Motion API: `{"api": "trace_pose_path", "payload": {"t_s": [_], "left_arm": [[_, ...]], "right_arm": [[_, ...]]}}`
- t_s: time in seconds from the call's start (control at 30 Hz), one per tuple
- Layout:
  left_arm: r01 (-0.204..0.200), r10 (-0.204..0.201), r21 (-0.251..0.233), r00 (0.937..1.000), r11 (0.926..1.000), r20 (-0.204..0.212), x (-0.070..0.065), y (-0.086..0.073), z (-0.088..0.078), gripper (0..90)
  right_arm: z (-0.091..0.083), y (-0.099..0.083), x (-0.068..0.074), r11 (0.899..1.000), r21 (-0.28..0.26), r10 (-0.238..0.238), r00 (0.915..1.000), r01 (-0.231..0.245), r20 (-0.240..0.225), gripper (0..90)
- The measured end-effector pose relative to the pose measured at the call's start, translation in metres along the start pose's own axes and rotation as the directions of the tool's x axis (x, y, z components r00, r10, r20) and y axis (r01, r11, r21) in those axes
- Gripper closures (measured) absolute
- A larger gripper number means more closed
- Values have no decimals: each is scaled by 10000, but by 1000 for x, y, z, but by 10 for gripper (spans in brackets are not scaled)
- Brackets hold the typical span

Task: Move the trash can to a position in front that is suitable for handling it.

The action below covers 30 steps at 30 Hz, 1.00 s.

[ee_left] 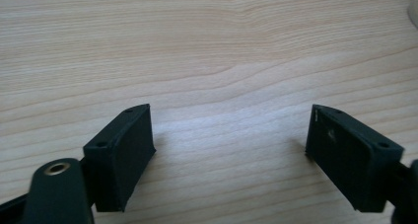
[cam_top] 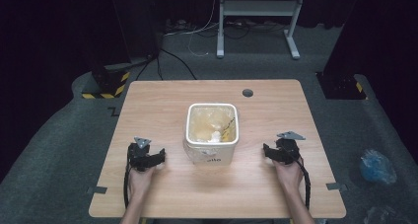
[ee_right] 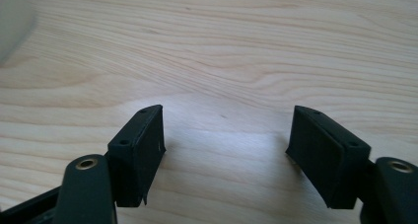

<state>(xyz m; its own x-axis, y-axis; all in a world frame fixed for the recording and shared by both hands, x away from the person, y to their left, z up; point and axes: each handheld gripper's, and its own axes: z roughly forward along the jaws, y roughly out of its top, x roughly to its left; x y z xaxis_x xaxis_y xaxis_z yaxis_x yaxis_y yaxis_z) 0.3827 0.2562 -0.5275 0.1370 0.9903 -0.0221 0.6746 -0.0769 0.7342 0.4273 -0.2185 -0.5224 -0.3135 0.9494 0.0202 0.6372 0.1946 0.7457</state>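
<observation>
A white square bin (cam_top: 212, 150) stands in the middle of the wooden table (cam_top: 162, 98), lined with a clear bag that holds yellowish and white scraps. My left gripper (cam_top: 158, 158) rests on the table to the bin's left, held by a hand; its jaws stand wide apart over bare wood, gripper (ee_left: 229, 130) open with nothing between. My right gripper (cam_top: 266, 151) rests to the bin's right, also open, gripper (ee_right: 224, 128) over bare wood. A pale blur at the edge of each gripper view is the bin (ee_right: 12, 21).
A round cable hole (cam_top: 247, 93) sits near the table's far edge. On the grey carpet beyond stand a white metal frame (cam_top: 256, 17) and cables. A crumpled blue bag (cam_top: 377, 166) lies on the floor to the right. Black-and-yellow-taped bases flank the table.
</observation>
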Motion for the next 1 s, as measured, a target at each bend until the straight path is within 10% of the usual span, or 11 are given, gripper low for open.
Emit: {"api": "trace_pose_path", "payload": {"t_s": [0.57, 1.0], "left_arm": [[56, -34, -139, 9884, 9999, 1517, -44, 20, 13, 120], [-259, 250, 33, 9865, 9997, 1618, -62, 27, 19, 124]], "right_arm": [[9, 11, 44, 9995, -264, -181, 9923, 150, -1223, 291], [13, 22, 71, 9988, -438, -310, 9821, 232, -1859, 294]]}}
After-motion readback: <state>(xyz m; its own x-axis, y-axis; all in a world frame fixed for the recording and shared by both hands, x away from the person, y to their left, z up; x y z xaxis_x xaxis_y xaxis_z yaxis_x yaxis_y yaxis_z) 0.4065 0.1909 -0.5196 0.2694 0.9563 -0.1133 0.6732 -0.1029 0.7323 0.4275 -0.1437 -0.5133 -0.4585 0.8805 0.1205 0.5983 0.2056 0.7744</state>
